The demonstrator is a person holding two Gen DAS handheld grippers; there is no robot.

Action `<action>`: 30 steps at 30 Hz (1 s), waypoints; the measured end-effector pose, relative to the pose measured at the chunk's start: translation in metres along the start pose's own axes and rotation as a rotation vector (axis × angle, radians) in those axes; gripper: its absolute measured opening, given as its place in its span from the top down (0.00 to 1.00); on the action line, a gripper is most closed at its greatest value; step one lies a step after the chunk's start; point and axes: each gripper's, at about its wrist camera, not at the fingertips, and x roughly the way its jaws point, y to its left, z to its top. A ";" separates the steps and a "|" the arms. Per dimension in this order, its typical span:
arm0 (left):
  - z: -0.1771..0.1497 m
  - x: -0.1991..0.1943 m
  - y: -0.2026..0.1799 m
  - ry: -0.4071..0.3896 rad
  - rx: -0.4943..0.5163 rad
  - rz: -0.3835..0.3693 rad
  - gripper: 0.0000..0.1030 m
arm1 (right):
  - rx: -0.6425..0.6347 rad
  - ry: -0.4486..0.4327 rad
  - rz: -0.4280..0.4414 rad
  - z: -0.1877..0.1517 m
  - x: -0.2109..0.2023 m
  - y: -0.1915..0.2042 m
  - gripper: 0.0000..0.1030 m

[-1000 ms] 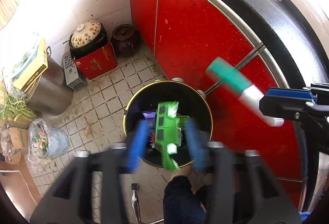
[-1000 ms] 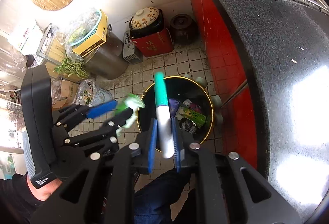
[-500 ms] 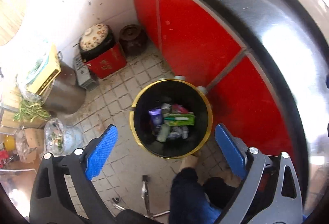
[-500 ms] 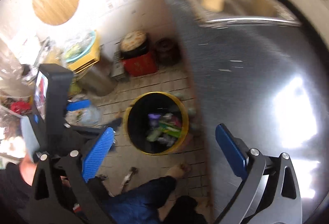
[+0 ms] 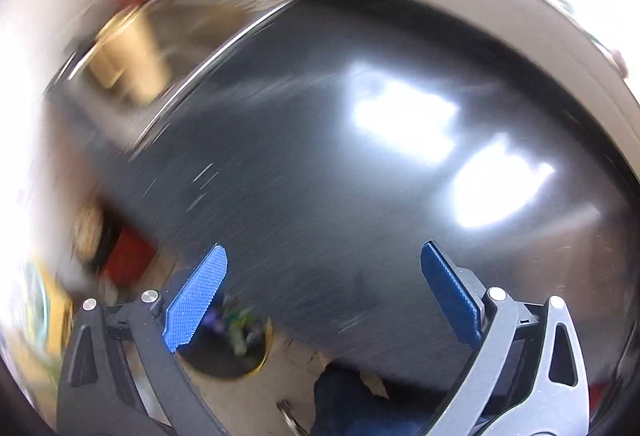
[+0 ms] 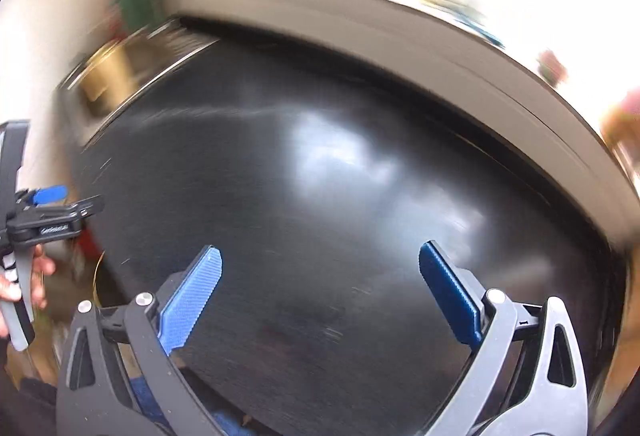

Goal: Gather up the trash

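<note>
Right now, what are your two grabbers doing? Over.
Left gripper open, empty. Right gripper open, empty. Round black gold-rimmed trash bin low left, blurred litter inside. Dark glossy countertop ahead, no obstacle seen.

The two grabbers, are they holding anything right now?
No, nothing is held. The left gripper and the right gripper both have their blue pads spread wide apart, with only the dark countertop showing between them.

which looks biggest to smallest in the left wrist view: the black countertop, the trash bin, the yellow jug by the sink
1. black countertop, filling most of the frame.
2 and 3. yellow jug and trash bin: unsure. They look alike in apparent size, both are blurred, and the left gripper's fingers cover part of the bin.
</note>
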 end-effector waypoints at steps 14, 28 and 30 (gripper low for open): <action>0.069 -0.013 -0.171 -0.054 0.293 -0.123 0.08 | 0.467 -0.043 -0.192 -0.061 -0.044 -0.175 0.07; 0.080 -0.003 -0.192 -0.033 0.305 -0.116 0.08 | 0.478 -0.020 -0.182 -0.056 -0.034 -0.198 0.07; 0.080 -0.002 -0.193 -0.031 0.305 -0.116 0.08 | 0.475 -0.019 -0.179 -0.054 -0.033 -0.198 0.07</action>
